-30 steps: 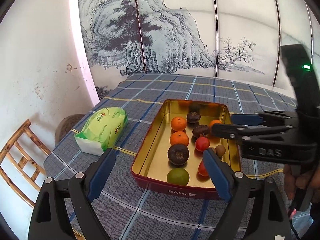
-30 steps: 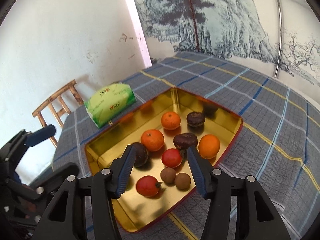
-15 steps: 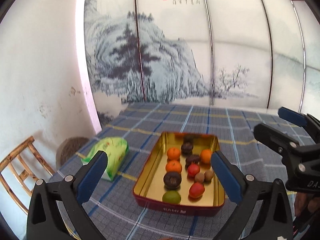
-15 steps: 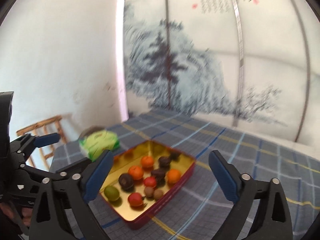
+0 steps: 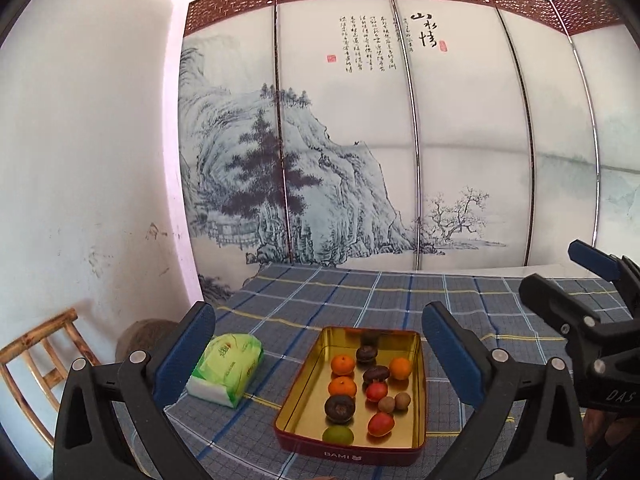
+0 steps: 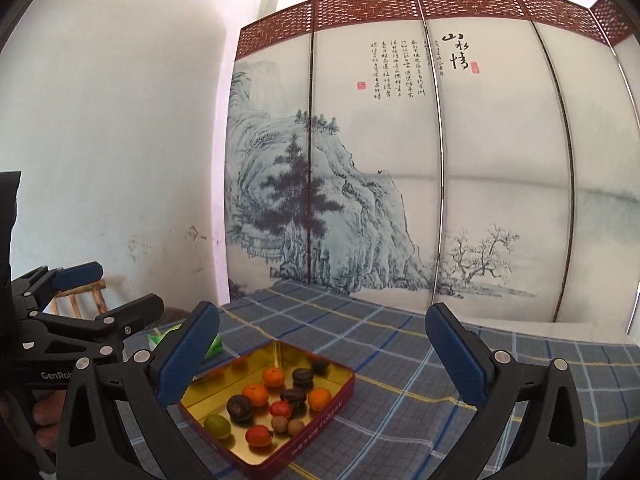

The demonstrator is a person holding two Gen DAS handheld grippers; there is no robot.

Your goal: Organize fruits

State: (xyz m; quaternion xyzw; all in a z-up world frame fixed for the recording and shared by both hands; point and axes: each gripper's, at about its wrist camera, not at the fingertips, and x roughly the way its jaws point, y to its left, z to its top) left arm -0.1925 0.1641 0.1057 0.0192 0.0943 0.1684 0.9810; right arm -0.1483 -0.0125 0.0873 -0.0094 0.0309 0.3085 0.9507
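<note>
Left tongs (image 5: 316,354) are held spread wide, nothing between the blue pads (image 5: 185,354), raised above the bench (image 5: 460,292). Right tongs (image 6: 322,354) are likewise spread wide and empty, also raised clear of the bench. In the left view the right tongs (image 5: 560,276) are seen off to the right side; in the right view the left tongs (image 6: 100,292) are seen off to the left, with fingers of the holding hand (image 6: 42,416) visible below them.

Below and ahead of both tongs, a red tin with a gold inside (image 5: 298,388) is set on the blue checked cloth. All fruits are seen lying inside the tin: three oranges (image 5: 343,364), three dark wrinkled fruits (image 5: 339,408), two small red fruits (image 5: 381,424), two small brown round fruits (image 5: 386,405) touching each other, and one green fruit (image 5: 338,435) at the near wall. None is touched by either tongs.

A green tissue pack (image 5: 226,368) is lying on the bench left of the tin, just beside the left pad of the left tongs in view. A wooden chair (image 5: 36,360) is seen further left, off the bench. A painted folding screen (image 5: 360,160) is standing behind the bench.
</note>
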